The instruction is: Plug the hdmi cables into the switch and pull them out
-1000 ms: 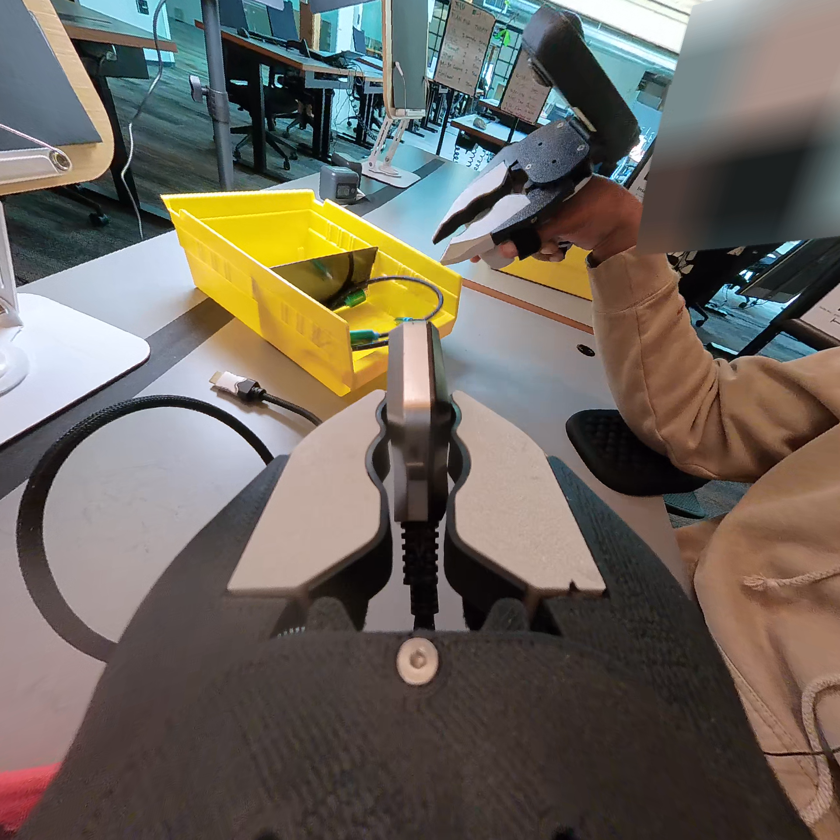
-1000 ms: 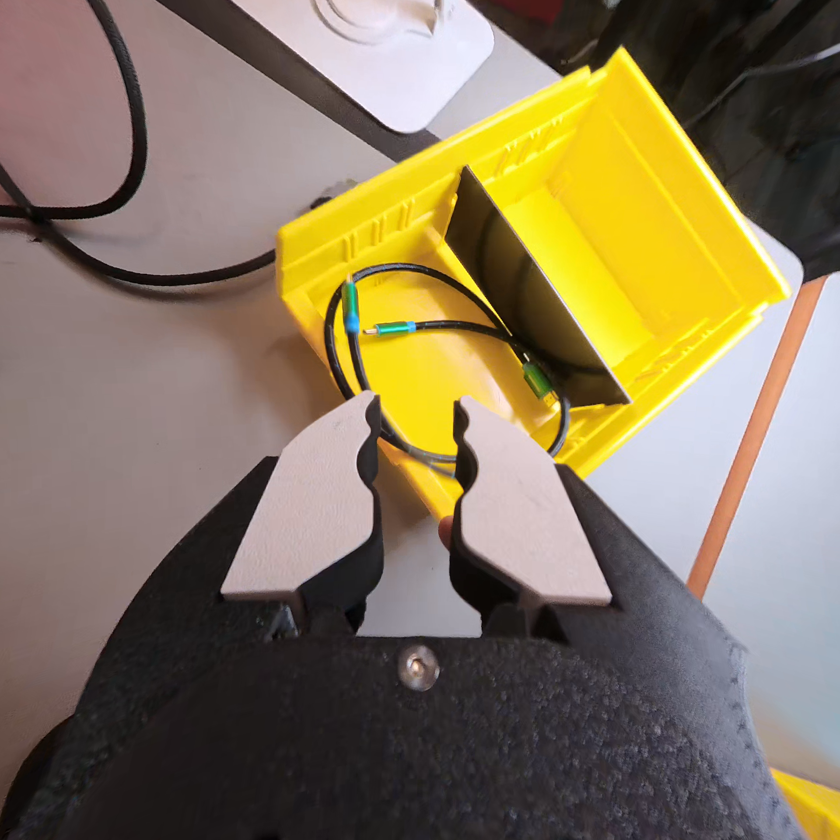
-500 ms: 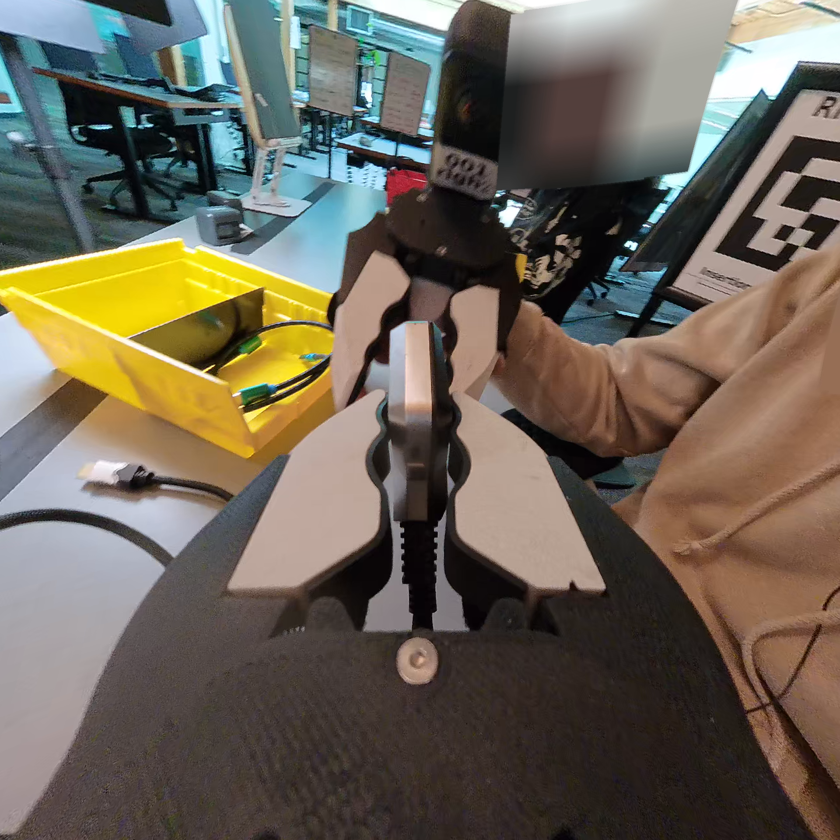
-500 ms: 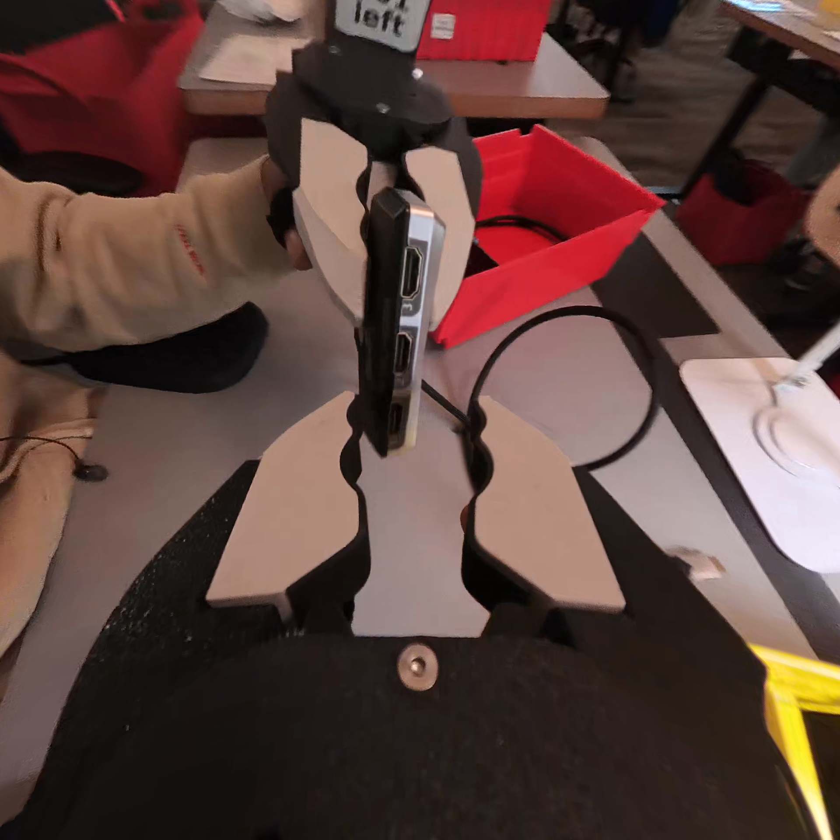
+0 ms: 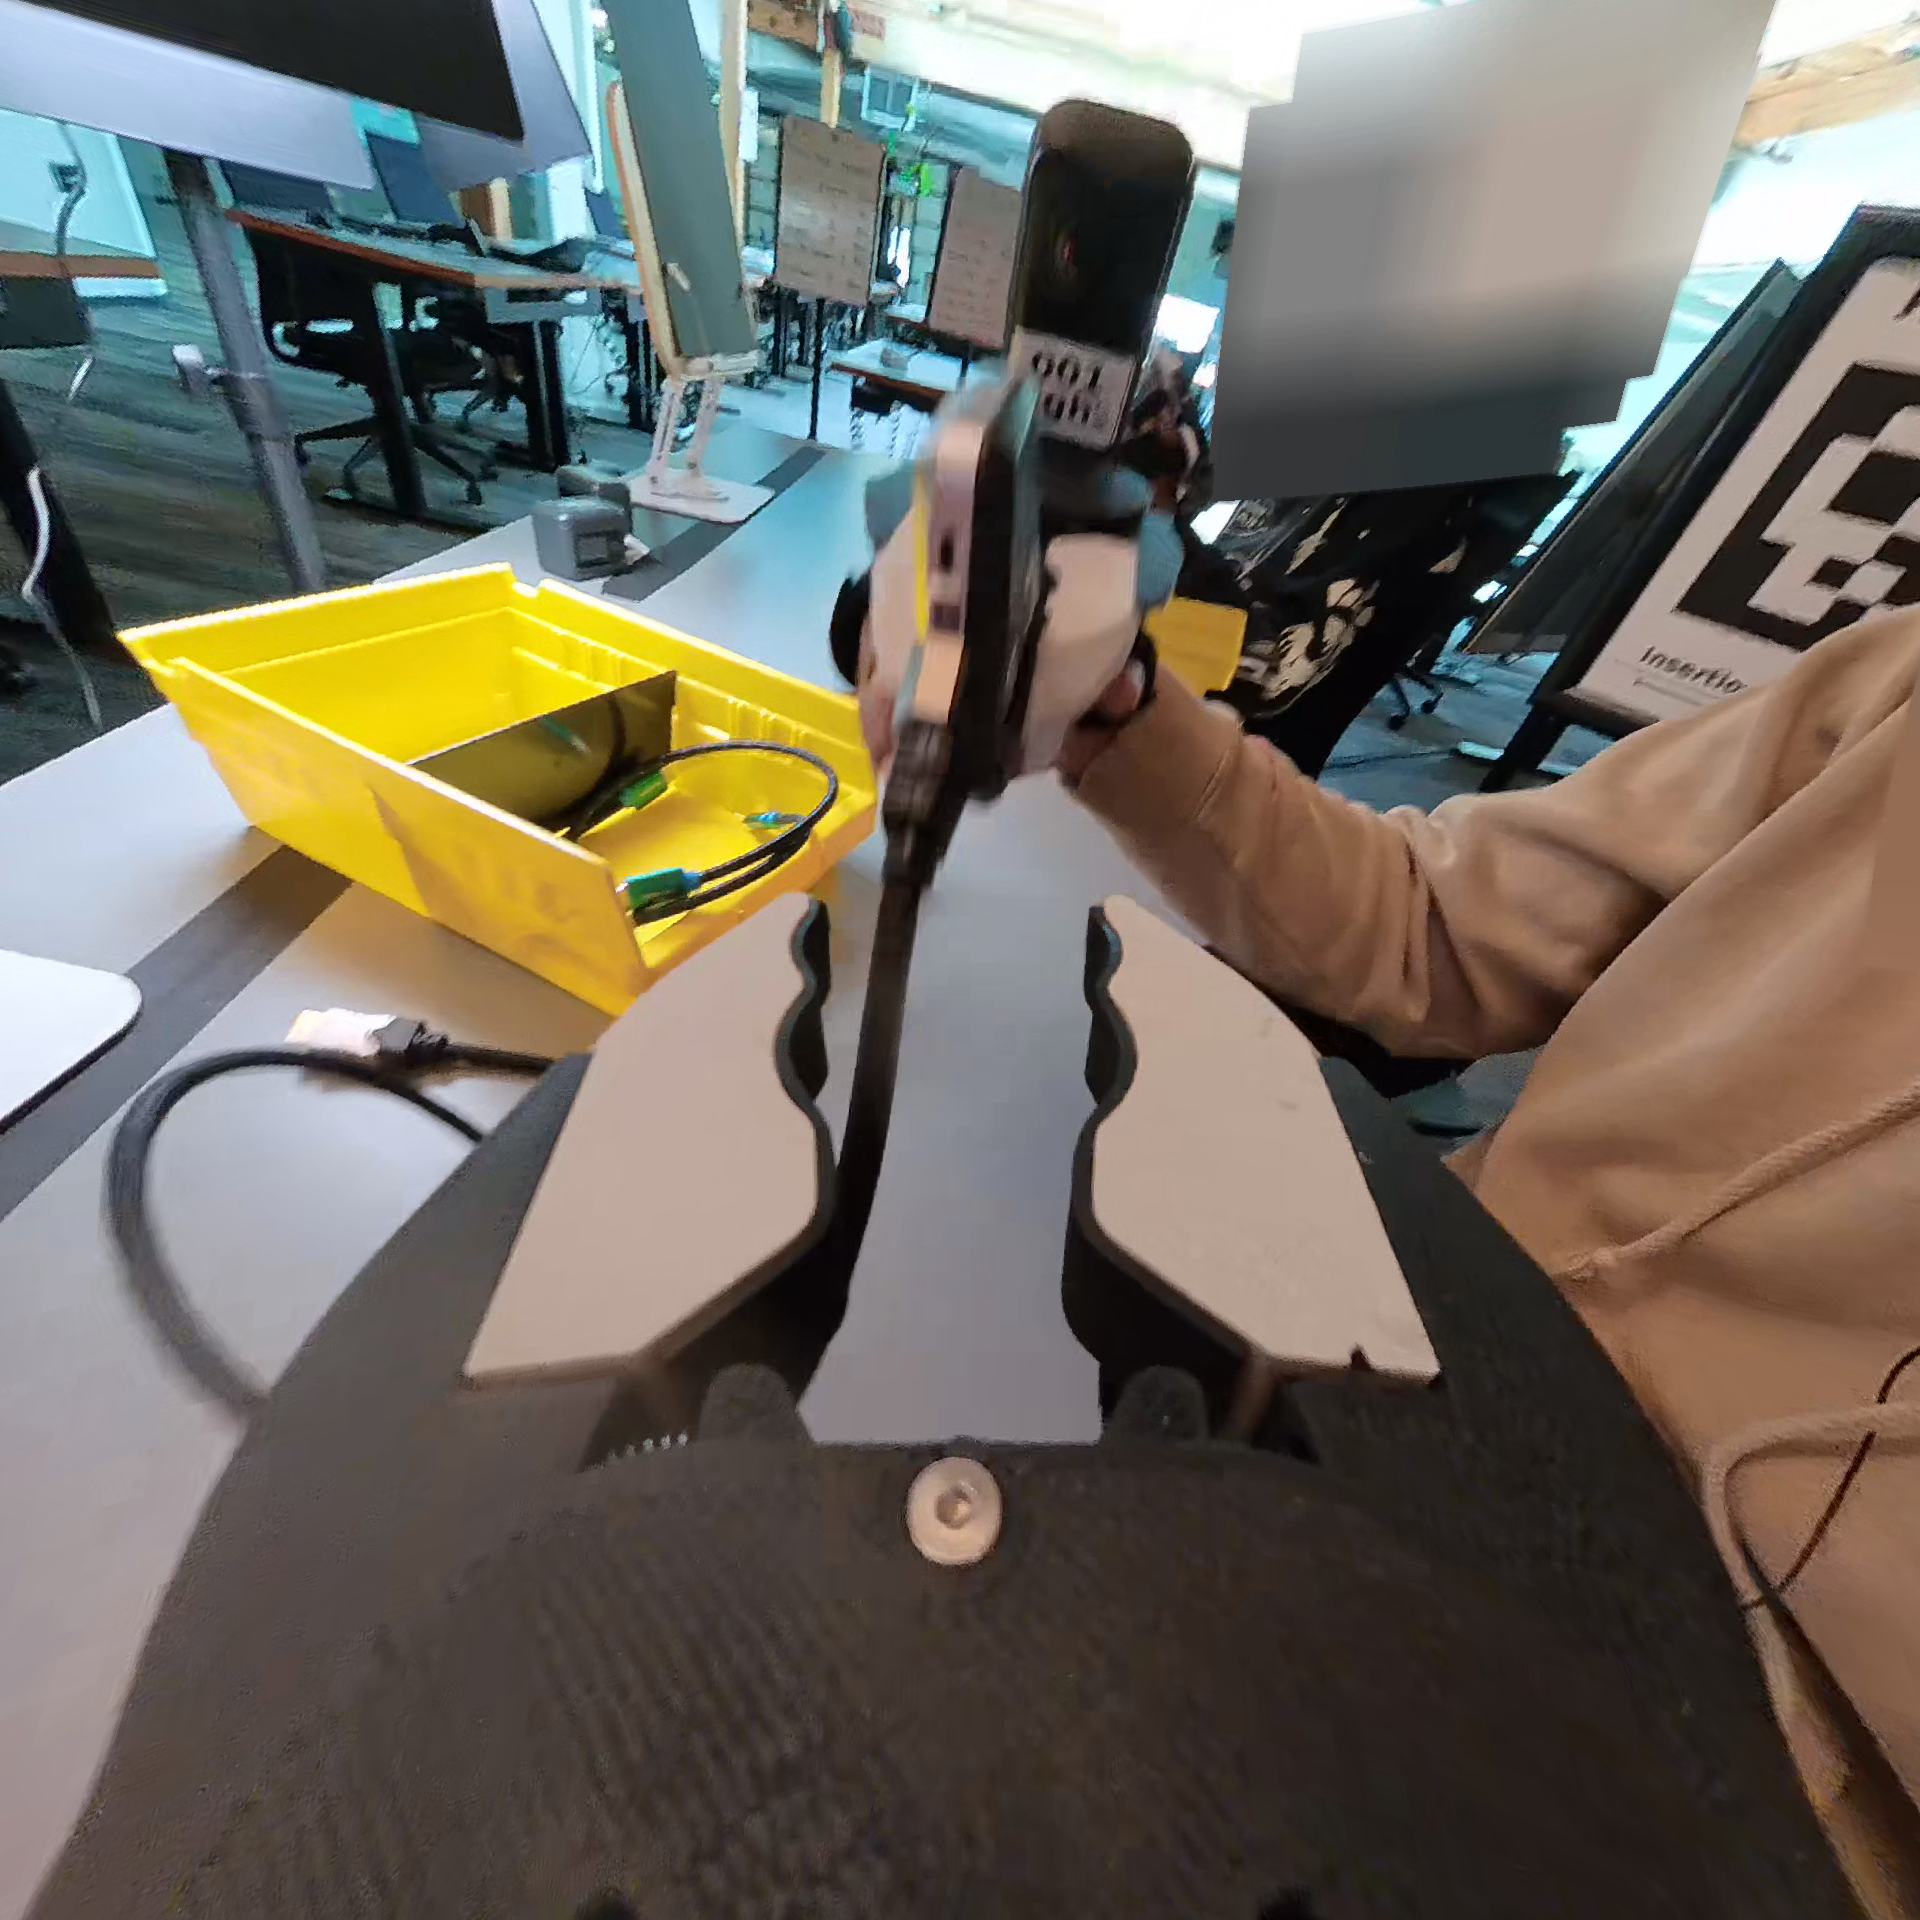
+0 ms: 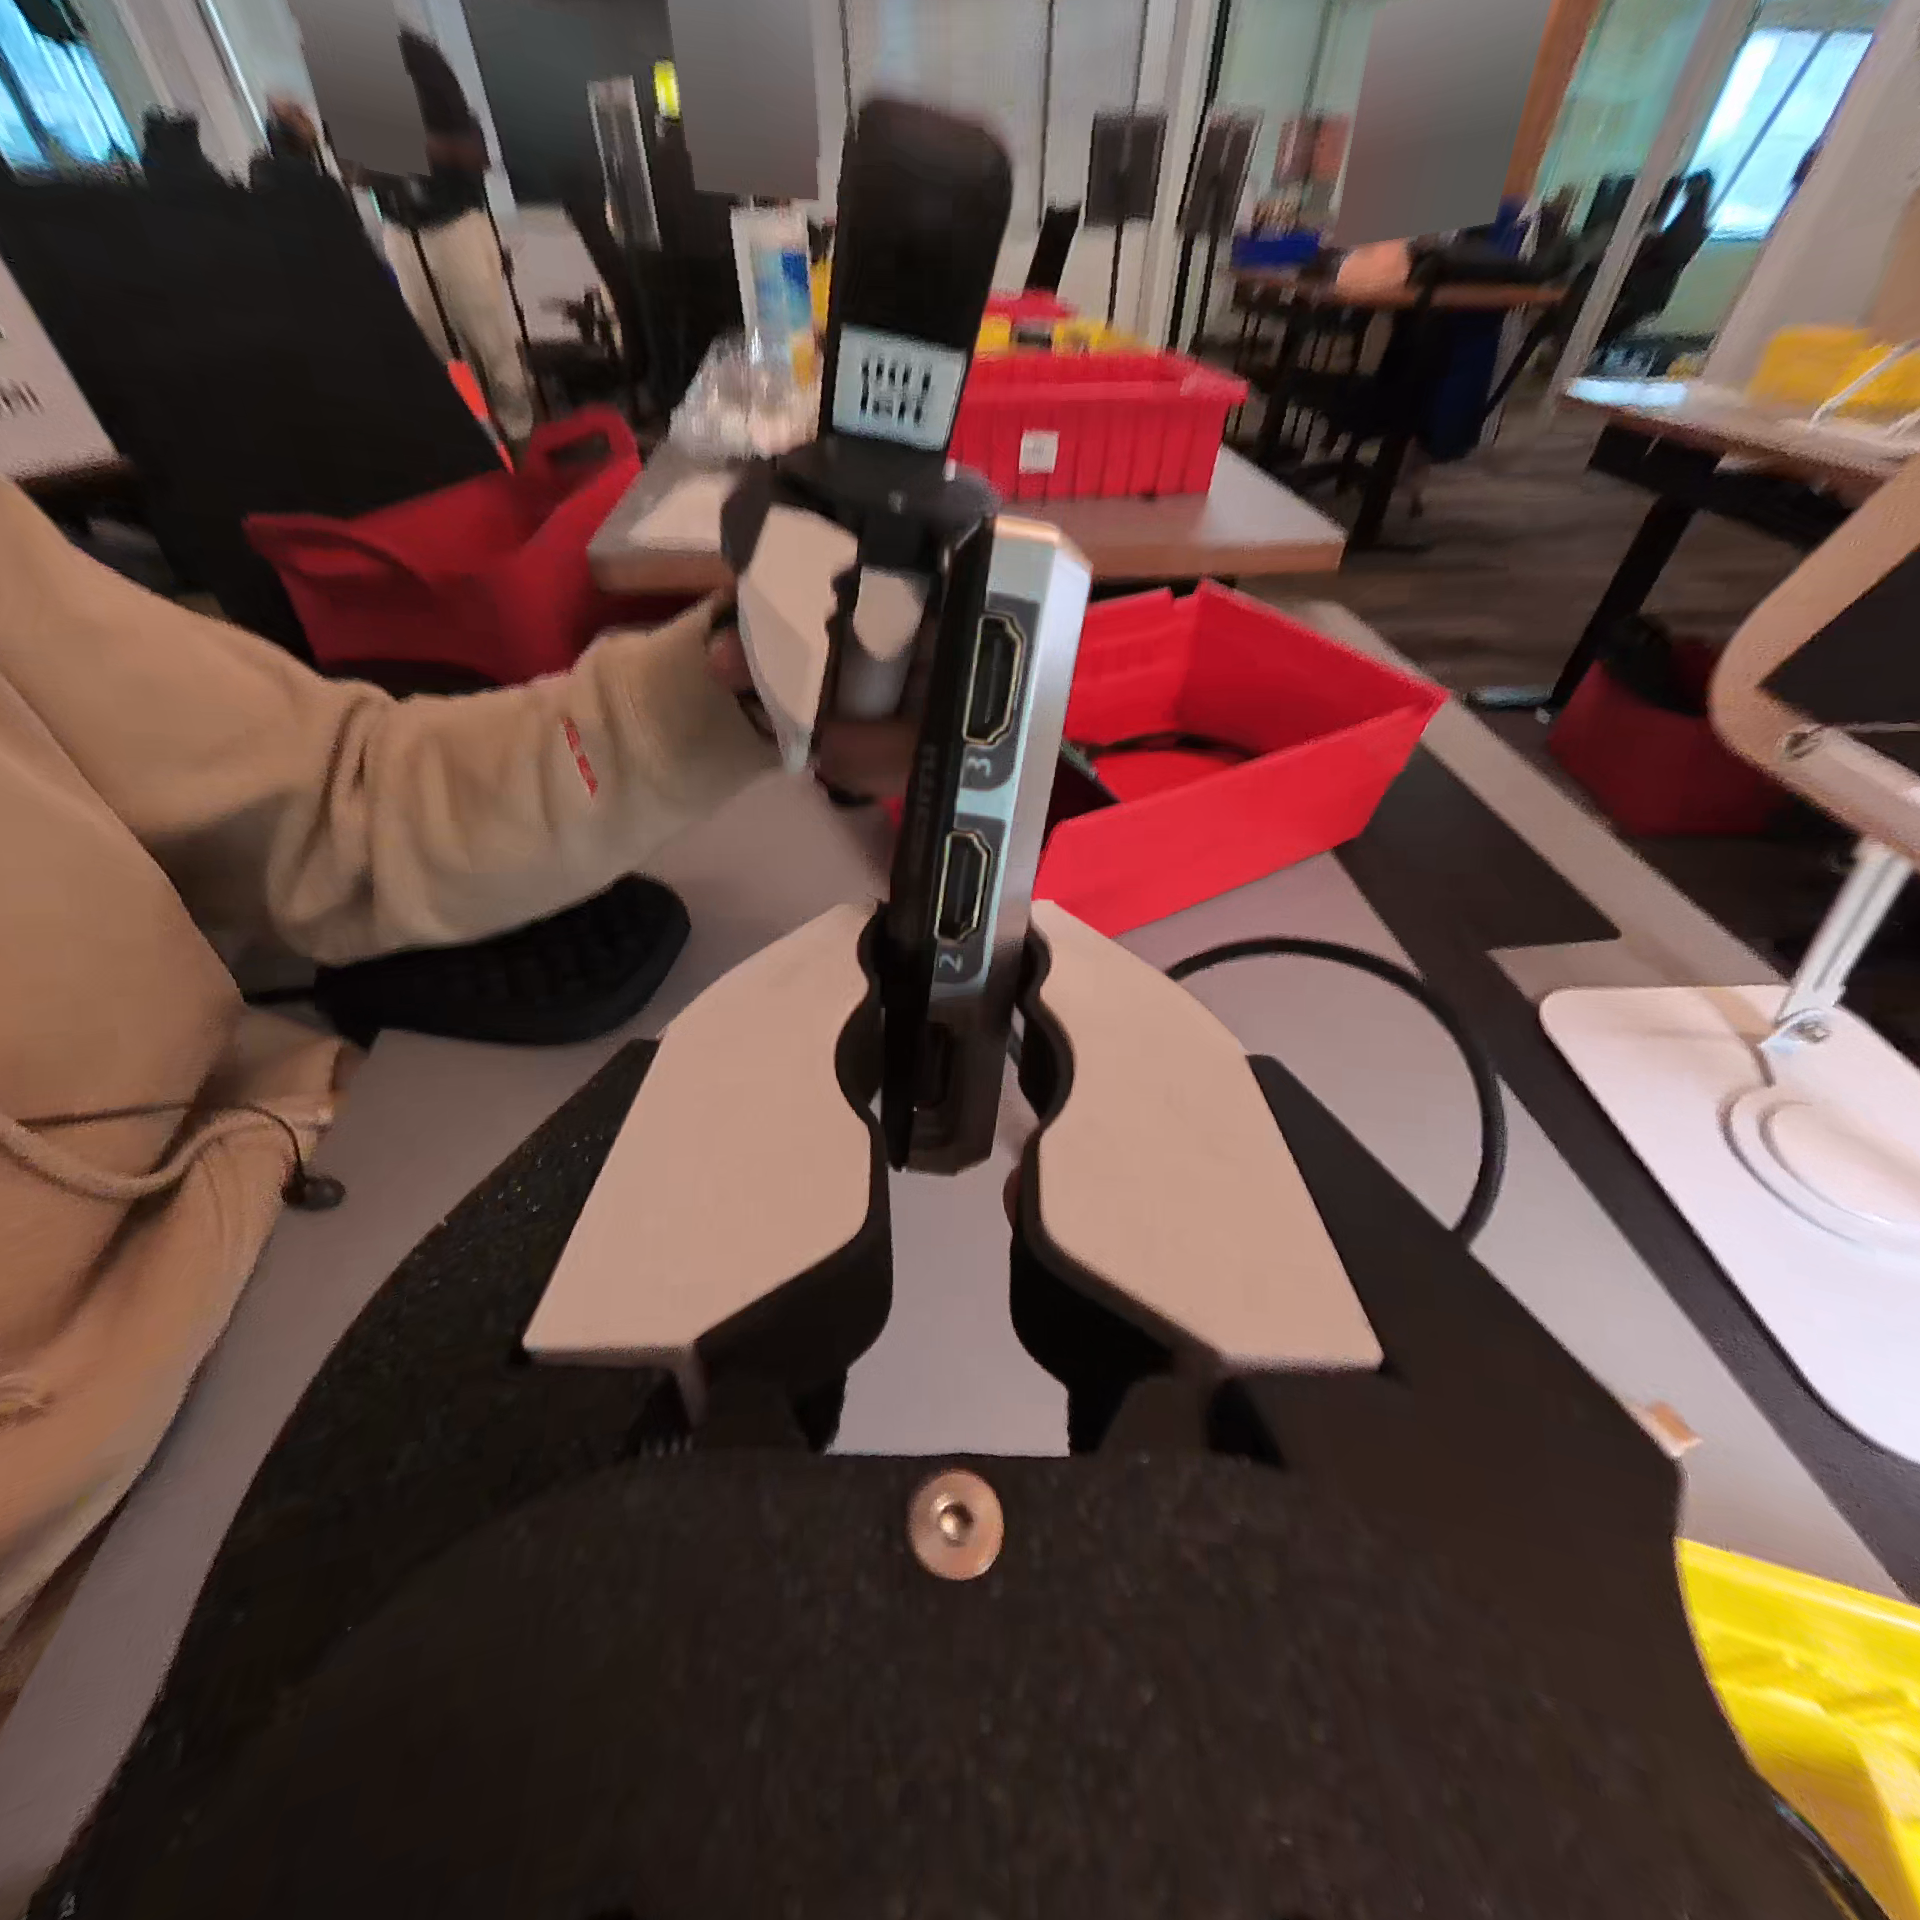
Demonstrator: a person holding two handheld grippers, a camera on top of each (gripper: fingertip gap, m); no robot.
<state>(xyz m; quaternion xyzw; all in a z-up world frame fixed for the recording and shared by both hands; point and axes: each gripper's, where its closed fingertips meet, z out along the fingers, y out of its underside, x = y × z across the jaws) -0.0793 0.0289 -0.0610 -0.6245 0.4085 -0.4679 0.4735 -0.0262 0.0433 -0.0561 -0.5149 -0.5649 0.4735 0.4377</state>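
The switch (image 6: 997, 727) is a slim silver and black box with several HDMI ports along one edge. My right gripper (image 6: 951, 935) is shut on its lower end and holds it upright above the table. In the left wrist view the switch (image 5: 966, 561) sits farther off in the right gripper (image 5: 997, 644). Its black cord (image 5: 883, 1039) hangs down between the fingers of my left gripper (image 5: 956, 925), which is open and empty. The left gripper (image 6: 831, 665) shows behind the switch in the right wrist view. An HDMI plug (image 5: 353, 1034) on a black braided cable (image 5: 135, 1195) lies on the table.
A yellow bin (image 5: 312, 665) with green-ended cables (image 5: 727, 821) and a black divider stands at the left. A red bin (image 6: 1247, 769) stands behind the switch. A white stand base (image 6: 1714, 1143) is at the right. The person's beige sleeves flank both views. One gripper's finger ends stand about 7 cm off the other's.
The left gripper has opened and let go of the switch. The right gripper has swung over from the yellow bin and shut on the switch's end.
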